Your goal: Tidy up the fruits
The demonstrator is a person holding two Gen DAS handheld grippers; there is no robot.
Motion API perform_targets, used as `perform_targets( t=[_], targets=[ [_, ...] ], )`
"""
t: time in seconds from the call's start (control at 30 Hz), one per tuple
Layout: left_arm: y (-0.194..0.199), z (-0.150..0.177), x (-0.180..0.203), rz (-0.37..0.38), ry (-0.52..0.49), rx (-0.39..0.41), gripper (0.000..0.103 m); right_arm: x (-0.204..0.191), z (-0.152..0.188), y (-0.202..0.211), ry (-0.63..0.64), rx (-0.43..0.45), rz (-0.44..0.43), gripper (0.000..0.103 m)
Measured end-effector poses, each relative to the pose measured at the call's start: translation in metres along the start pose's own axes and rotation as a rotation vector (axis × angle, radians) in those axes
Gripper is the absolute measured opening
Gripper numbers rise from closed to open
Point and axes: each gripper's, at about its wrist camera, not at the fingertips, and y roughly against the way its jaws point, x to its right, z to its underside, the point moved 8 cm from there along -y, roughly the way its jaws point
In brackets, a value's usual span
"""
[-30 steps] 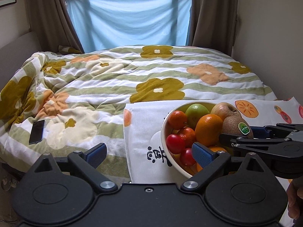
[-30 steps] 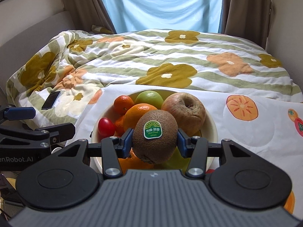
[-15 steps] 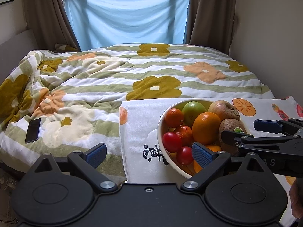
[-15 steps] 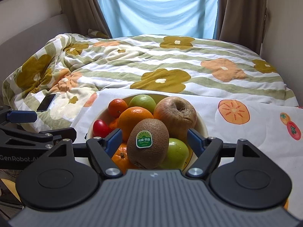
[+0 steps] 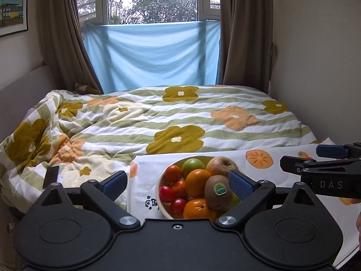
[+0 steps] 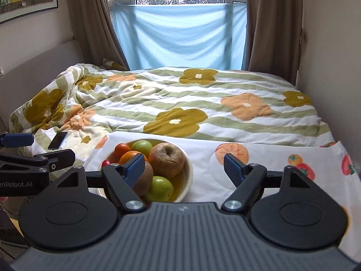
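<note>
Here the bowl (image 5: pixel 161 180) of fruit sits on the printed cloth (image 5: pixel 282 158) over the bed, and both the left gripper (image 5: pixel 178 184) and right gripper (image 6: pixel 183 168) hang spread wide, grasping nothing. Only the left view shows the kiwi's (image 5: pixel 217 192) sticker and 2 red tomatoes (image 5: pixel 167 193), while the right view shows a second green apple (image 6: pixel 159 187).

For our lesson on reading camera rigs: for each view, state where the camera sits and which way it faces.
Left wrist: on the left gripper, facing the window over the bed; own open fingers and the right gripper show.
Right wrist: on the right gripper, facing likewise; own open fingers show.
Shared: fruit bowl, kiwi, phone.
</note>
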Motion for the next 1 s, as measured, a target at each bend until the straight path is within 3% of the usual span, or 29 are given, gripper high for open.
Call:
perform_targets(
  t=[0.17,0.3,0.53,1.0],
  targets=[
    [0.044,-0.018,0.039,-0.005,0.011,0.058,0.102,0.047,-0.012,0.06,0.001,0.031,0.035,0.101],
    [0.064,-0.021,0.062,0.026,0.04,0.043,0.103,0.078,-0.009,0.092,0.018,0.003,0.08,0.103],
    [0.082,-0.006,0.091,-0.02,0.013,0.019,0.103,0.12,0.01,0.14,-0.002,-0.005,0.157,0.103],
    [0.111,0.018,0.107,-0.067,0.023,0.016,0.103,0.136,0.036,0.171,-0.057,-0.023,0.15,0.103]
  ],
)
